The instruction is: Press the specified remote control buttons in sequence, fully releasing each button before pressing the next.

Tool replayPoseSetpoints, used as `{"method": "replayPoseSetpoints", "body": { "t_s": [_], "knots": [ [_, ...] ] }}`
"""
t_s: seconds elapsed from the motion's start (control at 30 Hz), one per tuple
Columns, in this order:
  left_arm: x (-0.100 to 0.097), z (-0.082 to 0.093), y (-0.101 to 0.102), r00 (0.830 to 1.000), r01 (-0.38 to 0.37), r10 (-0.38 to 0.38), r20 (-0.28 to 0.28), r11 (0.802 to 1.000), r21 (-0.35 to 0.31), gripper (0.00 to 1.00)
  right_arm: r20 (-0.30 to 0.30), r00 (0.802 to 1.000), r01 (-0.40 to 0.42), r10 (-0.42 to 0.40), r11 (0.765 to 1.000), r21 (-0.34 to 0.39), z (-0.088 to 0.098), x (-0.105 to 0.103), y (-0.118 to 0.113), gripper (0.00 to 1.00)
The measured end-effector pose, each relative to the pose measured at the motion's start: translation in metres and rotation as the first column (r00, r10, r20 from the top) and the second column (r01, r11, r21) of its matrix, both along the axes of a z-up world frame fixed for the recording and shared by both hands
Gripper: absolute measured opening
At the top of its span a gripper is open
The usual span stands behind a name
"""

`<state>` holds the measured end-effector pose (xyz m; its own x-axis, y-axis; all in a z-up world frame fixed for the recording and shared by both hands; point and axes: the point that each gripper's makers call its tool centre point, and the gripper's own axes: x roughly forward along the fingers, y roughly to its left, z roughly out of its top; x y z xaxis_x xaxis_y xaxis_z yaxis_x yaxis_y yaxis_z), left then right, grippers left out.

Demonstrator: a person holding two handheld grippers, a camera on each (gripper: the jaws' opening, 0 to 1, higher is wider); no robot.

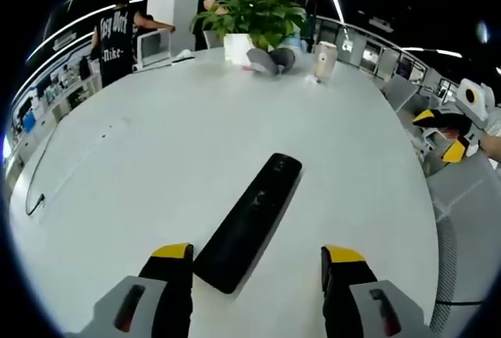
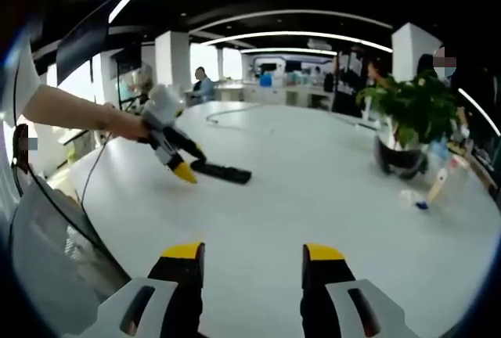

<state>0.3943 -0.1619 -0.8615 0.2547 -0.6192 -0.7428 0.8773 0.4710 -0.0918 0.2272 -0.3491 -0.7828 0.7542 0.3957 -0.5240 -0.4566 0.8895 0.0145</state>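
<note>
White round table (image 1: 156,158) under my view. Potted green plant (image 1: 254,17) in white pot at far edge; grey rounded object (image 1: 272,59) touching pot's base. Paper cup (image 1: 324,59) just beside plant. Thin cable (image 1: 47,174) trails along table's left side. Person in black printed T-shirt (image 1: 116,33) stands beyond table near white pillar (image 1: 182,1). Grey chair (image 1: 462,221) beside table's right edge. In right gripper view, small bottle (image 2: 435,185) near plant, ceiling light strips (image 2: 290,17) overhead.

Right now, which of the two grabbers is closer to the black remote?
The left gripper. Its yellow tips sit right at the remote control on the white table, while the right gripper hangs back, far away from it.
</note>
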Motion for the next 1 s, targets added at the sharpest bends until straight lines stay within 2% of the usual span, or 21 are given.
{"method": "replayPoseSetpoints", "body": {
  "t_s": [0.03,0.07,0.4,0.7,0.77,0.9,1.0],
  "knots": [
    [0.003,0.0,0.0,1.0,0.013,-0.013,0.025,1.0,0.006,0.67,-0.002,1.0,-0.001,0.001,1.0,0.0,0.0,0.0,0.0,0.47],
    [0.001,-0.001,0.0,1.0,0.008,-0.008,0.011,1.0,0.01,0.67,-0.003,1.0,-0.001,0.001,1.0,0.0,-0.001,0.0,0.0,0.47],
    [0.015,-0.003,-0.002,0.997,0.02,-0.022,0.068,0.999,0.034,0.59,-0.011,1.0,-0.005,0.005,1.0,-0.002,-0.002,-0.001,0.0,0.47],
    [0.022,-0.002,-0.008,0.996,0.04,-0.04,0.085,0.999,0.005,0.58,-0.016,1.0,-0.005,0.005,1.0,-0.005,-0.003,-0.001,0.0,0.46],
    [0.022,-0.002,-0.011,0.995,0.053,-0.052,0.091,0.999,0.001,0.55,-0.018,1.0,-0.005,0.005,1.0,-0.005,-0.004,-0.001,0.0,0.46],
    [0.016,0.002,-0.015,0.991,0.098,-0.097,0.093,0.995,-0.007,0.34,-0.021,1.0,-0.008,0.008,1.0,-0.007,-0.004,-0.002,0.001,0.46],
    [0.017,0.001,-0.015,0.991,0.088,-0.088,0.098,0.996,0.002,0.3,-0.02,1.0,-0.006,0.006,1.0,-0.007,-0.004,-0.001,0.0,0.46]
  ]
}}
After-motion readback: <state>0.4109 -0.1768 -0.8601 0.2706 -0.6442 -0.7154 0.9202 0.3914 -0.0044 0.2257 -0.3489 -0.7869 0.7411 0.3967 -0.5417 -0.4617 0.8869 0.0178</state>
